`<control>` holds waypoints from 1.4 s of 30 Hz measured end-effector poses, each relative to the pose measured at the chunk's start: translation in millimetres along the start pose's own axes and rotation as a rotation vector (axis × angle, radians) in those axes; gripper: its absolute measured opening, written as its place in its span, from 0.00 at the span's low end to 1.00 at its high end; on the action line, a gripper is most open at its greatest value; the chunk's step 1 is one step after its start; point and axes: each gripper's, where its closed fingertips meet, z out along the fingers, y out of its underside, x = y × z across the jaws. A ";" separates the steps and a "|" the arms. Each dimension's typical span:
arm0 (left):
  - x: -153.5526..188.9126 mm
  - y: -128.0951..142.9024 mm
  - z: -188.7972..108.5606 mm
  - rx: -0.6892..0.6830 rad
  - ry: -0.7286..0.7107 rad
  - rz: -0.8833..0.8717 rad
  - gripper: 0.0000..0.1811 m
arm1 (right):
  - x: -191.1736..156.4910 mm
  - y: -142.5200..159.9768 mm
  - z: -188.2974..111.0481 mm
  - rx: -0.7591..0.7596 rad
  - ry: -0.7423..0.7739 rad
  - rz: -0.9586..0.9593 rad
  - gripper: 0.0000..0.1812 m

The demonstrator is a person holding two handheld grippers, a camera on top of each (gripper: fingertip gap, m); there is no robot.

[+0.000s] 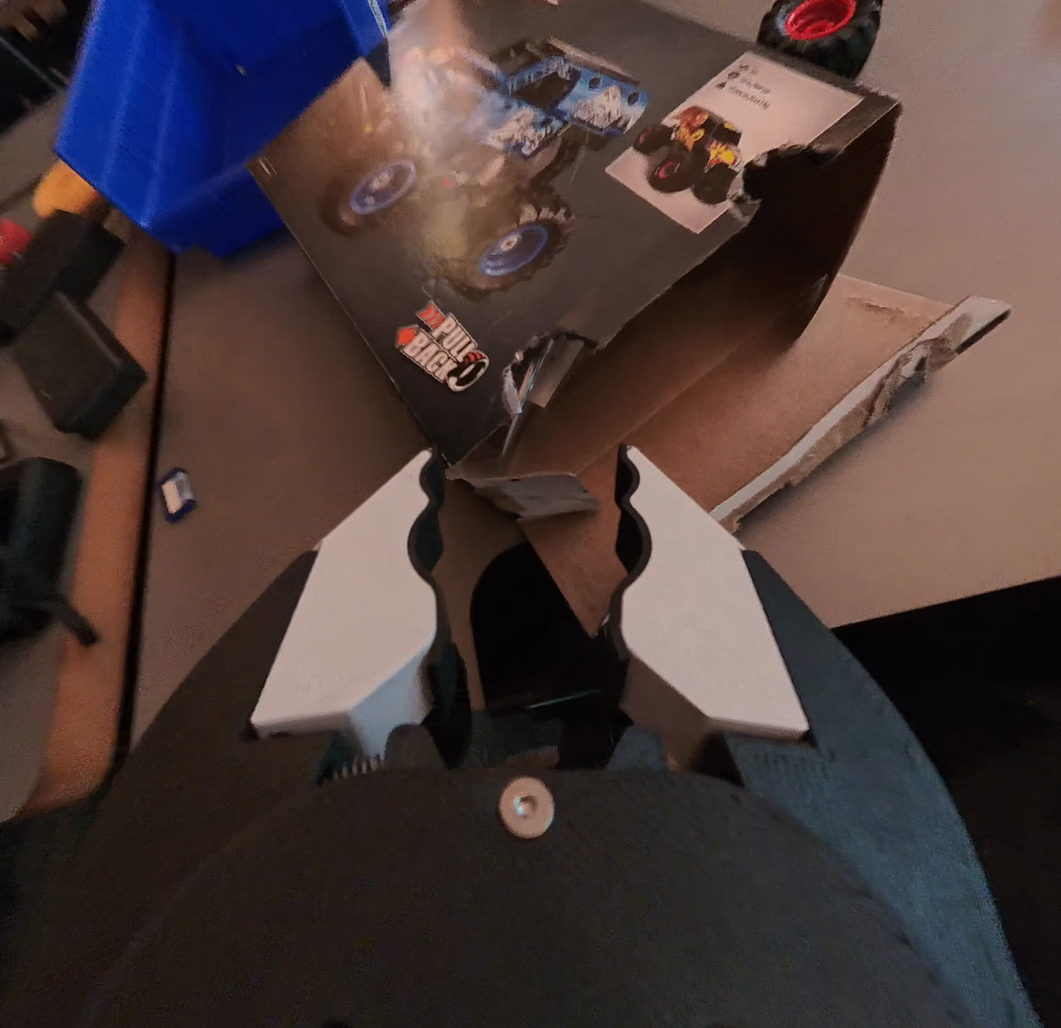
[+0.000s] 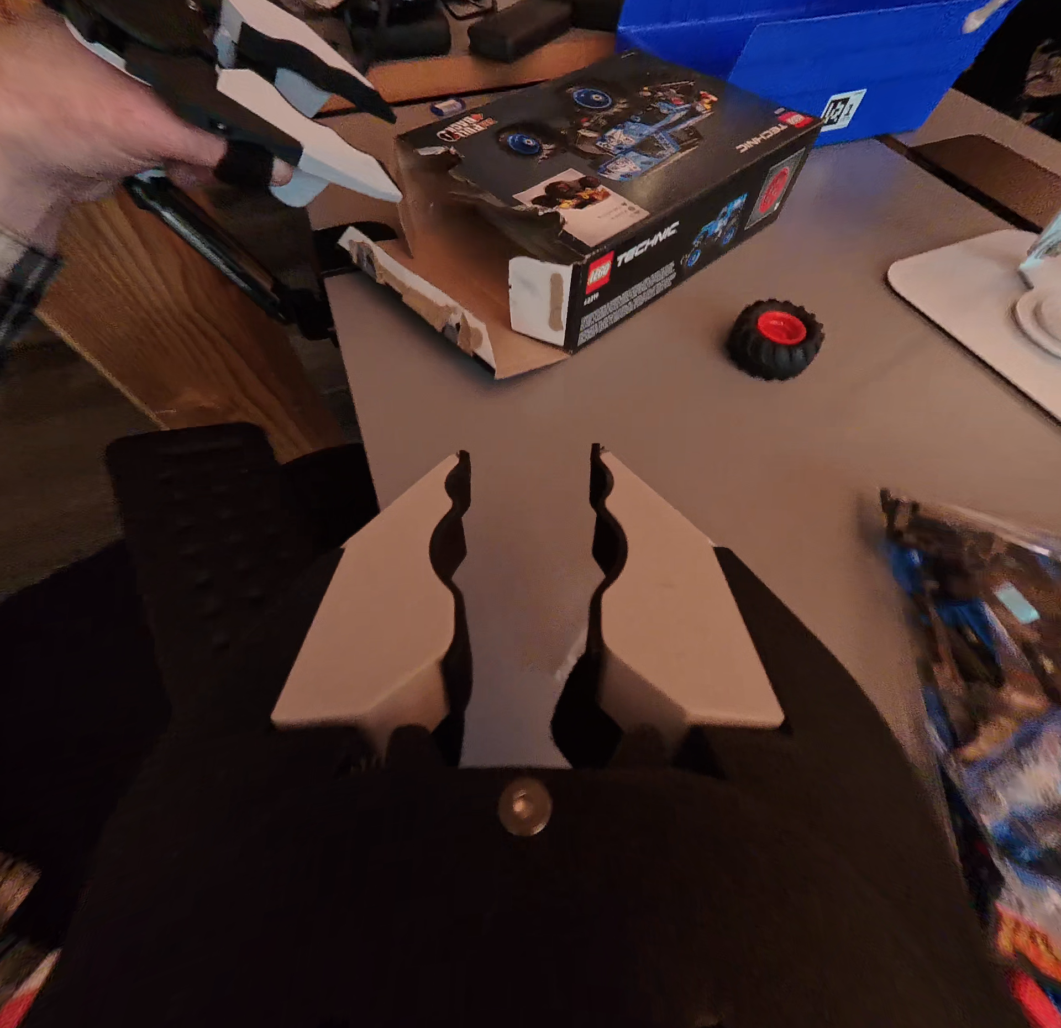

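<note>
Bare desk [image 2: 660, 426] lies ahead of the right tool [image 2: 531, 455]; box [image 2: 603, 196] blocks twelve o'clock, wheel [image 2: 775, 337] at one.

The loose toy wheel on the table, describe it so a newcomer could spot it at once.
Start at the black cardboard toy box with its torn-open end on the grey table. Beside its long printed side lies a knobbly black rubber tyre with a red hub, flat and alone.

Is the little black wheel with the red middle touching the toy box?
Apart. In the right wrist view, bare grey table shows between the wheel and the toy box; the wheel lies alone beside it.
</note>
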 end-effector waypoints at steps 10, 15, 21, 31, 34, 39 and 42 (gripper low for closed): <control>-21.4 3.2 8.2 0.035 -0.063 -0.090 0.09 | -32.4 -40.6 107.5 -0.001 0.019 -0.122 0.22; 8.3 -9.3 7.7 0.091 0.062 -0.083 0.05 | -59.1 -44.9 147.9 -0.069 -0.134 -0.018 0.21; 73.2 -38.0 7.9 0.149 0.242 0.002 0.02 | -19.7 -39.9 171.7 -0.090 -0.178 0.324 0.20; 93.3 -32.8 18.8 0.129 0.330 0.078 0.03 | 10.8 -50.2 173.4 0.095 -0.455 0.756 0.07; 94.1 -36.8 15.3 0.172 0.324 0.083 0.07 | 16.4 -54.9 167.8 0.142 -0.514 0.835 0.03; 103.4 -37.5 21.1 0.183 0.321 0.098 0.11 | 11.8 -46.6 186.2 0.037 -0.376 0.690 0.00; 100.4 -37.2 20.3 0.184 0.272 0.122 0.11 | 11.9 -48.5 189.4 0.045 -0.325 0.613 0.00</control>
